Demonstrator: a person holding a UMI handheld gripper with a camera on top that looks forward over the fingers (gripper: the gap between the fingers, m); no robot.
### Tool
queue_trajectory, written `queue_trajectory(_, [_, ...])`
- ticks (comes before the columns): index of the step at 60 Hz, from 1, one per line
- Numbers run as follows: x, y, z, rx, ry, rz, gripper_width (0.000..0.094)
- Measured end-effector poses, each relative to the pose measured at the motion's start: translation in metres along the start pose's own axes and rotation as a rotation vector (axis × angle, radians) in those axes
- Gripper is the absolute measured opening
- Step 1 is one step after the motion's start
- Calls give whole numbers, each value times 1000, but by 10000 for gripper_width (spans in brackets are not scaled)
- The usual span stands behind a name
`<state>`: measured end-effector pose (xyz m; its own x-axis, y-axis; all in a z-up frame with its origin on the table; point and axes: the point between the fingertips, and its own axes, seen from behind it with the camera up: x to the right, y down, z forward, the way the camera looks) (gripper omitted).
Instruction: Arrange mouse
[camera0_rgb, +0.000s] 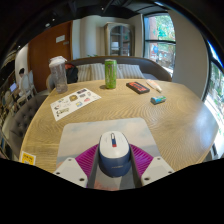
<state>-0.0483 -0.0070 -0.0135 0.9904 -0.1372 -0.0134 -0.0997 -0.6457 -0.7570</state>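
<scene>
A white and blue-grey computer mouse (113, 152) with a red and blue stripe on top sits between my two fingers, its nose pointing away. My gripper (113, 165) is shut on the mouse, with the magenta pads (86, 158) pressing its two sides. The mouse is over the near part of a grey mouse mat (92, 133), which lies on a round wooden table (180, 120). I cannot tell whether the mouse rests on the mat or hangs just above it.
Beyond the mat are a printed sheet (75, 101), a clear pitcher (58, 74), a green can (111, 72), a dark red box (138, 87) and a small teal object (158, 99). A yellow tag (28, 157) lies near the table's left edge. Chairs and windows stand behind.
</scene>
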Motion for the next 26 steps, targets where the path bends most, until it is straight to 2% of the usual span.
queue_trajectory(4, [0,4,-3,-51,-8,12,602])
queue_trajectory(9, [2,9,-16,-103,-7,9,861])
queue_trajectory(19, [2,25,-70,-156,-46,-9,847])
queue_trajectory(26, [20,52,-110,-215,-29,-9,850])
